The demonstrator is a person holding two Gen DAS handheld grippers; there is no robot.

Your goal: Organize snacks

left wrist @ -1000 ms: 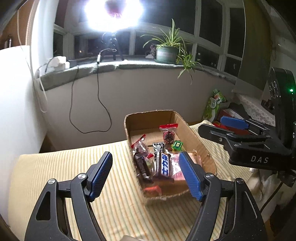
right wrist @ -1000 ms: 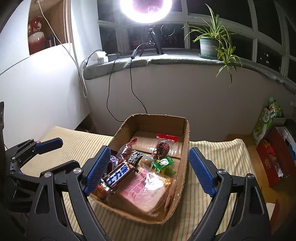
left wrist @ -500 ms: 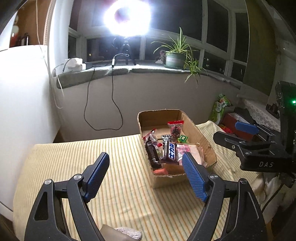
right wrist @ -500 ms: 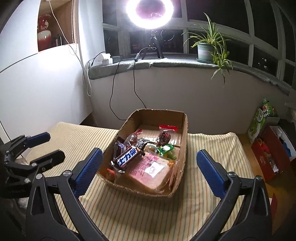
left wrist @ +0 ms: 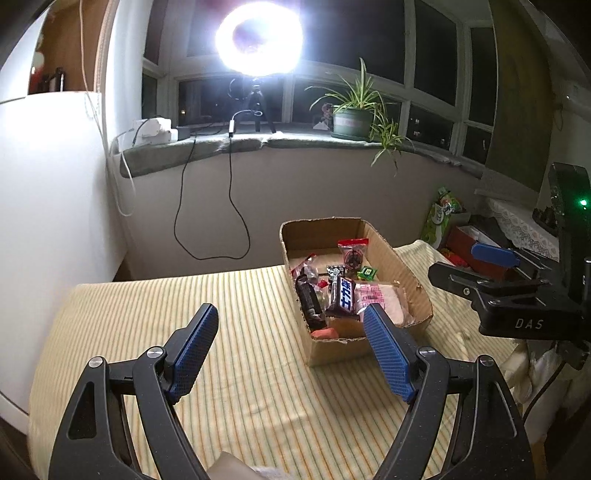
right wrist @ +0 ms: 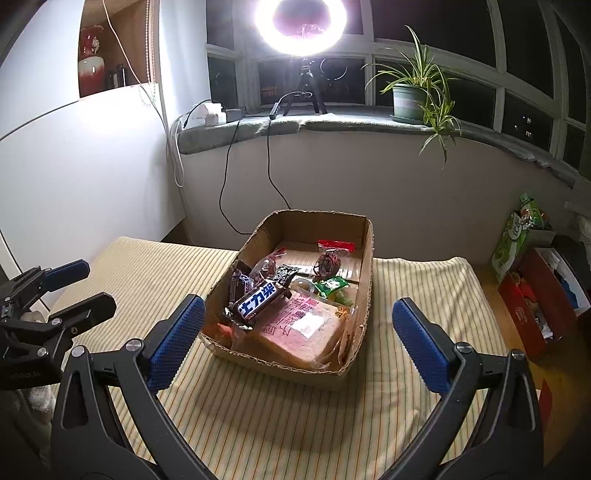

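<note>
An open cardboard box [left wrist: 391,254] [right wrist: 364,258] stands on the striped tablecloth [left wrist: 236,325] and holds several snacks: a Snickers bar [left wrist: 344,297] [right wrist: 258,299], a pink bread pack [left wrist: 384,299] [right wrist: 303,325], a red-topped packet [left wrist: 352,251] [right wrist: 330,258] and a green candy [left wrist: 367,273] [right wrist: 332,285]. My left gripper [left wrist: 291,350] is open and empty, back from the box's near left corner. My right gripper [right wrist: 295,339] is open and empty, in front of the box; it also shows in the left wrist view [left wrist: 491,266].
A ring light [right wrist: 301,22] on a tripod and a potted plant [right wrist: 410,96] stand on the windowsill behind. Cables [right wrist: 225,177] hang down the wall. Boxes and bags [right wrist: 532,288] sit on the floor at the right. A white wall panel [left wrist: 48,192] is at the left.
Both grippers have pulled back and up from the box, which now looks smaller and farther away. Both stay open and empty.
</note>
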